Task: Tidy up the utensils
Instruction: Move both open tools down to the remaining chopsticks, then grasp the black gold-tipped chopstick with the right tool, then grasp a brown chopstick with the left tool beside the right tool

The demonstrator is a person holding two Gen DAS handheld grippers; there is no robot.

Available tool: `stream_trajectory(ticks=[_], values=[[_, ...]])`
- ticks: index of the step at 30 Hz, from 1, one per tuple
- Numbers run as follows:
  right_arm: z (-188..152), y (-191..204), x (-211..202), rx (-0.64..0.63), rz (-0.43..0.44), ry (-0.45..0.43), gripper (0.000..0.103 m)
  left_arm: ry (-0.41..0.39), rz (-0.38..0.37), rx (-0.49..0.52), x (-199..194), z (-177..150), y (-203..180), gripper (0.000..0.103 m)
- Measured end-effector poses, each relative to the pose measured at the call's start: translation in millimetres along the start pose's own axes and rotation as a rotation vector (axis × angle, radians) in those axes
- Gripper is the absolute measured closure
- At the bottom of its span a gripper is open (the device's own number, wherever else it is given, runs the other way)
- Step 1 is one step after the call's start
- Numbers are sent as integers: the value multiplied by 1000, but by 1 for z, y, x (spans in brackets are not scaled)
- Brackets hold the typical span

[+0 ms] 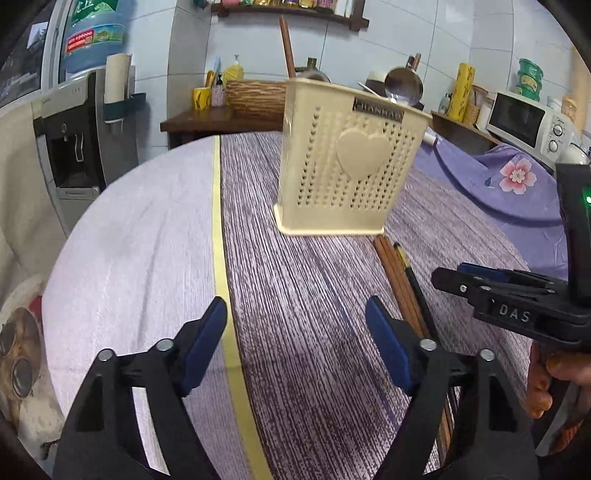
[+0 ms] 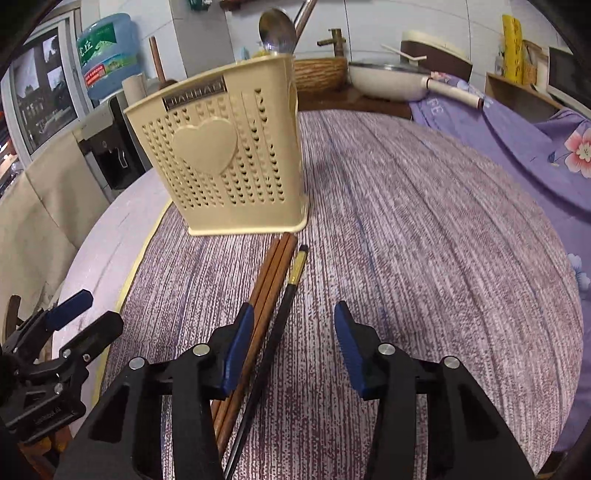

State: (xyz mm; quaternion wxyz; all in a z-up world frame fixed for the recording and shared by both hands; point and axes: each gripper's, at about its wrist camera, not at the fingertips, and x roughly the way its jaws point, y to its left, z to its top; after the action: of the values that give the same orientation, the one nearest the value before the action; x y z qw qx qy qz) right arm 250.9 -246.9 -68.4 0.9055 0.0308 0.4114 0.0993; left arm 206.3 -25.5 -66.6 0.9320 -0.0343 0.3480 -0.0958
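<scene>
Two claws, both open, both holding nothing. Right claw [image 2: 293,350] low over the tabletop [image 2: 424,221], blue pads a middle way apart. Left pad [image 2: 238,350] right on top of the brown chopsticks [image 2: 273,273], maybe touching them, hard to tell. Black chopstick [image 2: 291,291] between the two pads, closer to the left one. All three sticks long and thin, side by side, running straight away from the right claw toward the holder [image 2: 221,155], far ends just short of its base. Long line of the sticks nearly the same as the way the claw points, so a squeeze from the sides looks like the next step, likely after a small shift left to get all the sticks inside. Right claw clearly the nearer one.

Left claw [image 1: 295,343] wider, over bare cloth beside a yellow stripe [image 1: 219,236], sticks off to its right and partly under its right finger.

Brown sticks smooth wood. Black one shiny with a gold band near the end. Holder cream plastic, boxy, upright, full of little heart holes, one big raised heart on the front. Shiny metal spoon [image 2: 277,27] already standing inside. Cloth purple and streaky, flat and soft looking.
</scene>
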Motion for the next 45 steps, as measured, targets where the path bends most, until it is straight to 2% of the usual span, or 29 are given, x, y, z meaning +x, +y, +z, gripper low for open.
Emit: stream_trajectory(ticks=[6, 12, 18, 25, 33, 39, 41, 45], values=[[0, 5, 20, -24, -43, 57, 77, 21, -24, 31, 4, -3, -10, 38], [9, 5, 33, -22, -41, 97, 80, 40, -33, 70, 7, -3, -21, 40], [22, 5, 47, -43, -65, 117, 90, 70, -48, 130, 13, -1, -39, 40], [32, -10, 50, -56, -18, 133, 92, 130, -102, 163, 34, 12, -59, 45], [29, -31, 44, -26, -4, 118, 93, 185, -105, 199, 67, 20, -79, 50], [28, -35, 44, -37, 3, 104, 93, 190, -89, 199, 75, 20, -77, 52], [28, -39, 44, -31, 13, 101, 93, 185, -39, 203, 74, 21, -70, 52], [24, -35, 40, -34, 10, 96, 93, 192, -21, 142, 71, 26, -52, 52]])
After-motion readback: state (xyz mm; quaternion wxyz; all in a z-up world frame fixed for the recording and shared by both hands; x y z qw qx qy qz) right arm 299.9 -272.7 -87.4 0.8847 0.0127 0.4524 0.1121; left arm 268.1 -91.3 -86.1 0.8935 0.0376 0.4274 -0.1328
